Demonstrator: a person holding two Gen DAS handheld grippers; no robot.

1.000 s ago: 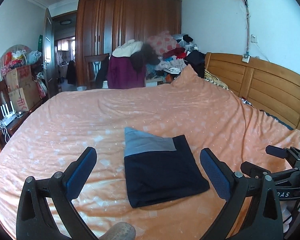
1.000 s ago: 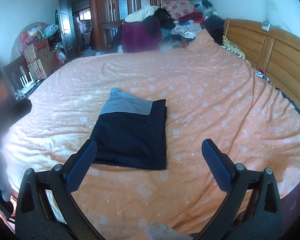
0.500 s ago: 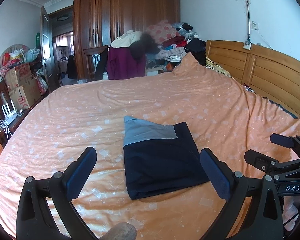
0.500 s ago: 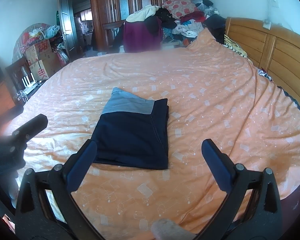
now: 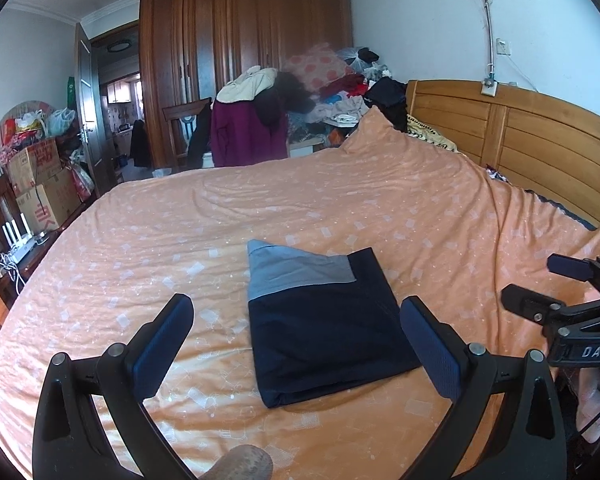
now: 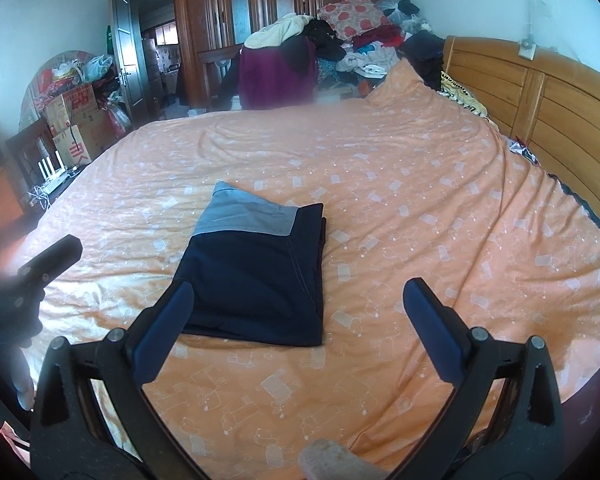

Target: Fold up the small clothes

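Observation:
A folded navy garment (image 5: 320,320) with a grey-blue band at its far end lies flat on the orange bedspread (image 5: 340,200). My left gripper (image 5: 296,320) hovers open above its near edge, fingers apart and empty. In the right wrist view the same garment (image 6: 256,272) lies left of centre, and my right gripper (image 6: 298,304) stands open and empty over the bedspread (image 6: 420,200), just right of the garment. The right gripper also shows at the right edge of the left wrist view (image 5: 536,286). The left one appears blurred at the left of the right wrist view.
A wooden headboard (image 5: 540,140) runs along the right. A heap of clothes (image 5: 332,92) and a chair draped with a purple coat (image 5: 248,132) stand beyond the bed before a wooden wardrobe (image 5: 244,40). Cardboard boxes (image 5: 40,184) sit at the left.
Both grippers have drawn back and risen slightly from the garment, staying open. The garment lies as before.

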